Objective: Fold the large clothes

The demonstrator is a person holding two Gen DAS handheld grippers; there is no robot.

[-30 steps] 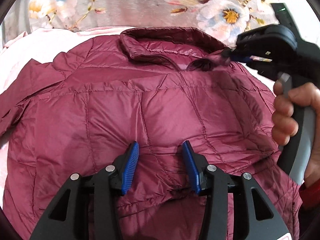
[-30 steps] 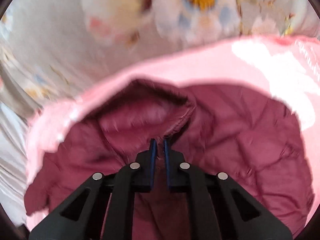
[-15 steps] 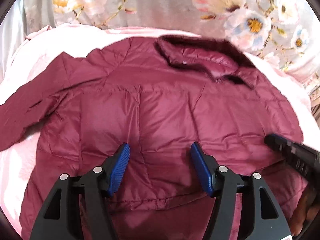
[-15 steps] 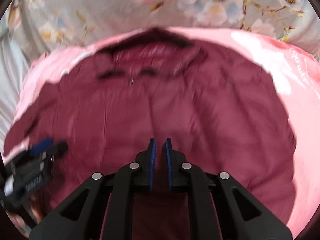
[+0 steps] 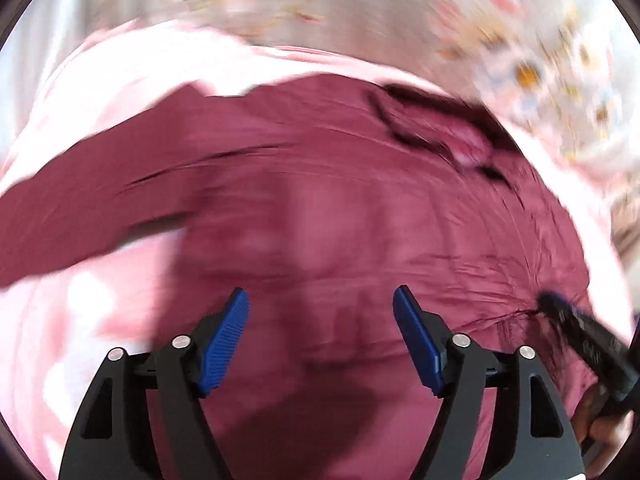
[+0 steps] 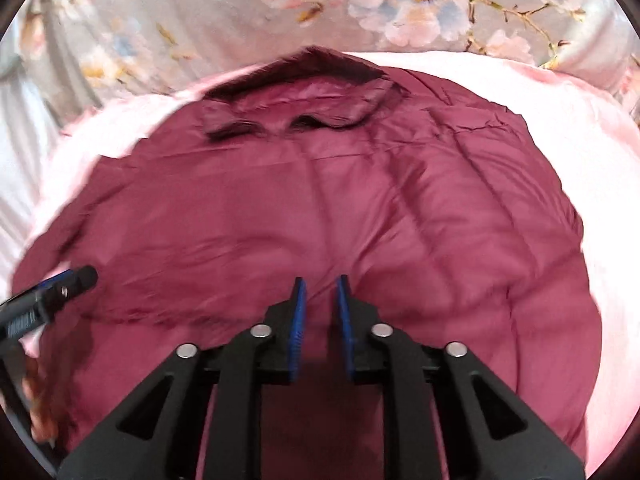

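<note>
A maroon quilted jacket (image 6: 320, 208) lies spread on a pink sheet (image 6: 560, 120), collar (image 6: 304, 96) at the far end. In the left wrist view the jacket (image 5: 360, 208) is blurred, its sleeve (image 5: 80, 208) stretching out to the left. My left gripper (image 5: 321, 304) hovers over the jacket's lower part; its jaws are opening wide with nothing between them. My right gripper (image 6: 321, 292) is over the jacket's middle, its jaws opening a narrow gap with no cloth between the pads. Each gripper shows at the edge of the other's view: the right gripper (image 5: 576, 332), the left gripper (image 6: 52, 296).
A grey floral bedcover (image 6: 400, 8) lies beyond the pink sheet. A hand (image 5: 600, 432) holds the right gripper's handle at the lower right of the left wrist view. Bare pink sheet (image 5: 80, 320) shows left of the jacket.
The right gripper left the collar and drew back over the jacket's middle, parting slightly. The left gripper opened wider and moved left, bringing the left sleeve into view.
</note>
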